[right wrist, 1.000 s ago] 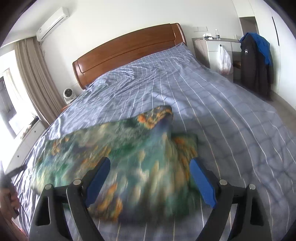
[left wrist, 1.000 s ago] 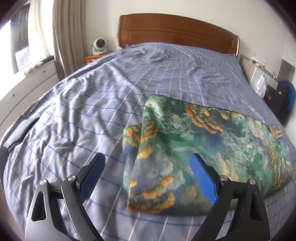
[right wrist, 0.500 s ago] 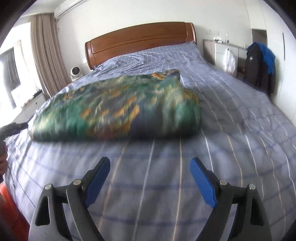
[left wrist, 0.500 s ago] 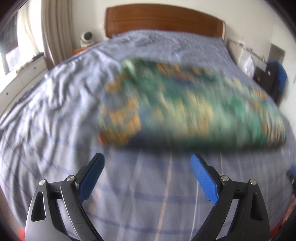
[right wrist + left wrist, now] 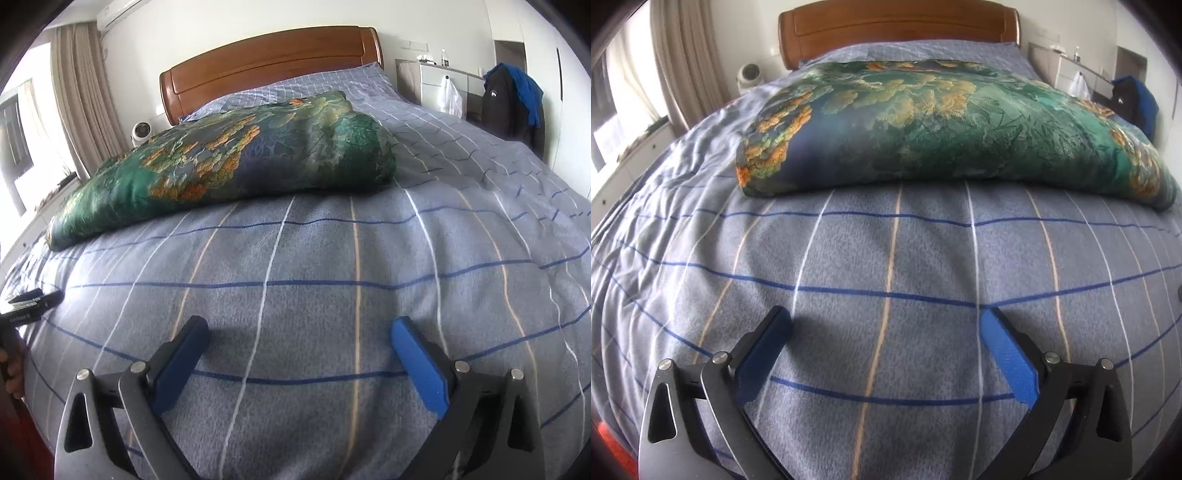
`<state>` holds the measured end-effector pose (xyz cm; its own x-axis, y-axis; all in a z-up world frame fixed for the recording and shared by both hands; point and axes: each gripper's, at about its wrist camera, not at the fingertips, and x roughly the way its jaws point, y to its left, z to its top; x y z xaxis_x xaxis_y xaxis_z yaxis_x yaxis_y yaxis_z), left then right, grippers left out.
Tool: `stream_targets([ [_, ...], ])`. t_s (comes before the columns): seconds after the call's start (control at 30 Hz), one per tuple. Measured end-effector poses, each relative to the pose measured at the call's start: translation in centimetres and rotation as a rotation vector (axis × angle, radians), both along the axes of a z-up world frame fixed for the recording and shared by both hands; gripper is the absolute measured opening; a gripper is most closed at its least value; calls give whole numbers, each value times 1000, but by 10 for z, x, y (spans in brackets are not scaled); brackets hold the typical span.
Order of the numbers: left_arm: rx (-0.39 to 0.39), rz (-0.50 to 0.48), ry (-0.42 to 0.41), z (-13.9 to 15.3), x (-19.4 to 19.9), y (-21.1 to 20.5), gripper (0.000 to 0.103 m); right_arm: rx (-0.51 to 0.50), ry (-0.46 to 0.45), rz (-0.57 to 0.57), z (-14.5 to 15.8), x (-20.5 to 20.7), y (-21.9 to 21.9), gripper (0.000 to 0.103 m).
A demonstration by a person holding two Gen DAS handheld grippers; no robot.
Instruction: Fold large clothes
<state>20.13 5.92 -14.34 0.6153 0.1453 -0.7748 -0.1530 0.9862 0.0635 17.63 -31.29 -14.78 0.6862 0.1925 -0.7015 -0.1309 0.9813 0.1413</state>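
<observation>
- Left hand-held gripper (image 5: 886, 328) hovers low over the checked blue bedspread (image 5: 886, 258), its blue-padded jaws spread wide with nothing between them; whether the pads brush the cover cannot be told.
- Right hand-held gripper (image 5: 300, 332) takes the same pose on its own side, jaws wide and empty, apart from the garment.
- Between both tools and the wooden headboard (image 5: 897, 26) lies the task's garment (image 5: 942, 122), a large green cloth printed with orange and blue blossoms, gathered into a thick, rounded, elongated bundle running crosswise on the bed.
- From the right wrist view the garment (image 5: 229, 162) shows a doubled, rolled near edge facing away from the headboard, with its thicker end on the side of the white dresser (image 5: 443, 81).
- Folding appears well advanced: the cloth reads as layered over itself with no loose sleeve or hem trailing onto the bedspread, though it is still long and puffy.
- What is likely left is a final fold end to end, or a pressing flat, if the bundle is to be made compact; neither tool grips it for that.
- A dark jacket (image 5: 506, 103) hangs beside the dresser, to the right of the headboard, well apart from the work.
</observation>
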Motion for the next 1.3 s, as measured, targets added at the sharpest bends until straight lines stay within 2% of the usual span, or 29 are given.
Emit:
stream_targets([
  [0.1,-7,-10,-1,14,2,-3,101,28,11,0,3,0,-5,98],
  [0.23,-65,-41,-93,62,22,-6,101,144,0,-38,15,-3,-20,98],
  [0.33,-107,-79,-131,96,65,-15,102,217,-19,-58,24,0,-31,98],
  [0.4,-91,-111,-142,111,102,-27,102,218,-17,-64,21,5,-33,98],
  [0.47,-68,-152,-123,114,135,-43,102,217,8,-65,14,6,-32,98],
  [0.57,-24,-201,11,86,179,-69,101,217,17,-44,14,5,-28,98],
  [0.63,10,-217,74,65,185,-78,101,238,10,-31,20,6,-29,98],
  [0.67,27,-233,79,58,179,-82,101,259,6,-33,23,6,-31,98],
  [0.73,82,-275,58,56,163,-93,101,313,-4,-49,34,16,-41,98],
  [0.8,103,-311,34,66,151,-99,101,388,-8,-76,42,34,-55,98],
  [0.87,84,-338,3,81,144,-103,101,472,13,-112,43,58,-68,98],
  [1.0,-13,-400,-31,110,148,-111,101,695,119,-240,18,123,-91,98],
  [1.07,-129,-429,-2,121,159,-110,101,804,170,-255,2,153,-90,89],
  [1.1,-175,-439,13,125,162,-110,101,838,197,-275,-5,162,-88,74],
  [1.13,-246,-459,32,131,169,-111,101,810,200,-326,-3,165,-86,59],
  [1.17,-304,-482,46,137,173,-111,101,766,172,-333,7,162,-79,49],
  [1.2,-355,-513,62,146,177,-114,101,715,128,-314,21,157,-70,36],
  [1.3,-421,-621,96,171,188,-139,101,467,-61,-176,84,130,-25,30],
])
